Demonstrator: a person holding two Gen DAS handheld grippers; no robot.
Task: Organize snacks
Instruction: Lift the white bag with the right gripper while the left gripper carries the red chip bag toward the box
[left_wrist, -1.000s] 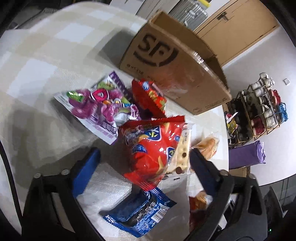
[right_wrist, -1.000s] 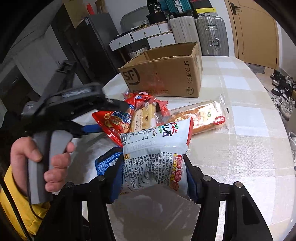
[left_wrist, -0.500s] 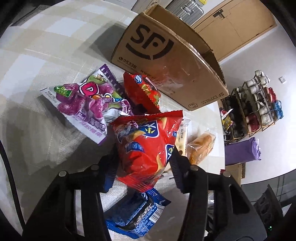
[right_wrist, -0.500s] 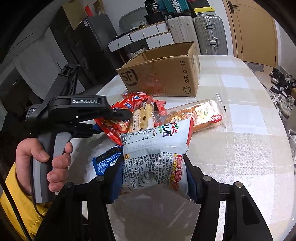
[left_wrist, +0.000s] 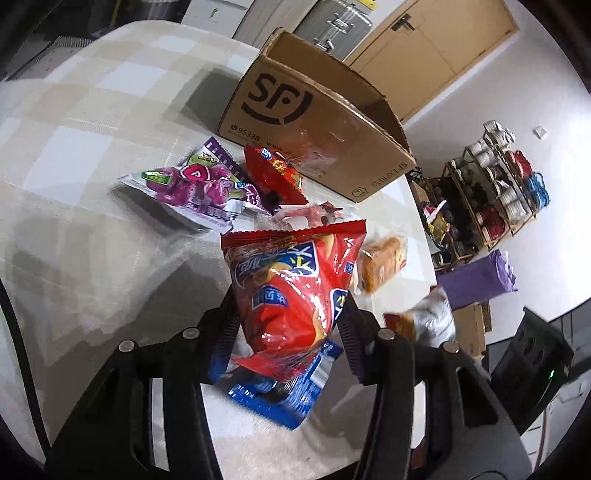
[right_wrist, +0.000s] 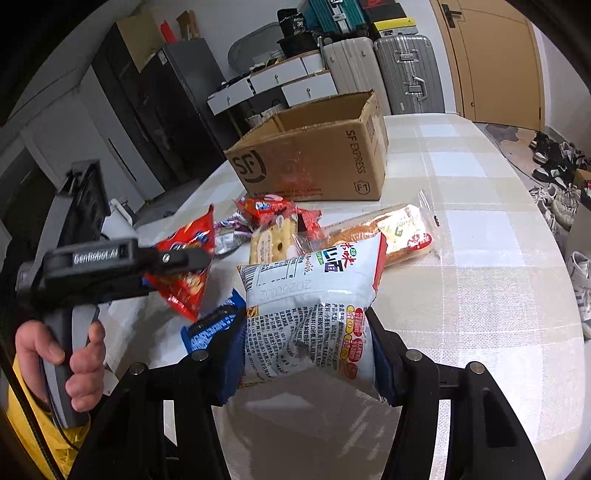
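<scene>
My left gripper (left_wrist: 288, 332) is shut on a red chip bag (left_wrist: 291, 280) and holds it above the table; it also shows in the right wrist view (right_wrist: 184, 273). My right gripper (right_wrist: 306, 343) is shut on a white noodle snack pack (right_wrist: 314, 306), held above the table. The open SF cardboard box (left_wrist: 314, 122) stands at the far side, also in the right wrist view (right_wrist: 314, 158). On the table lie a purple candy bag (left_wrist: 195, 184), a small red pack (left_wrist: 273, 173), a blue pack (left_wrist: 284, 387), a cracker pack (right_wrist: 273, 240) and a long bread pack (right_wrist: 391, 229).
The round table carries a checked cloth (right_wrist: 480, 258). Suitcases (right_wrist: 406, 70) and drawers stand behind the box. A shoe rack (left_wrist: 495, 184) and a purple bag (left_wrist: 476, 280) are on the floor beyond the table edge. Shoes (right_wrist: 554, 162) lie by the door.
My left gripper closed on the red chip bag and lifted it off the pile. My right gripper kept holding the white pack with little movement.
</scene>
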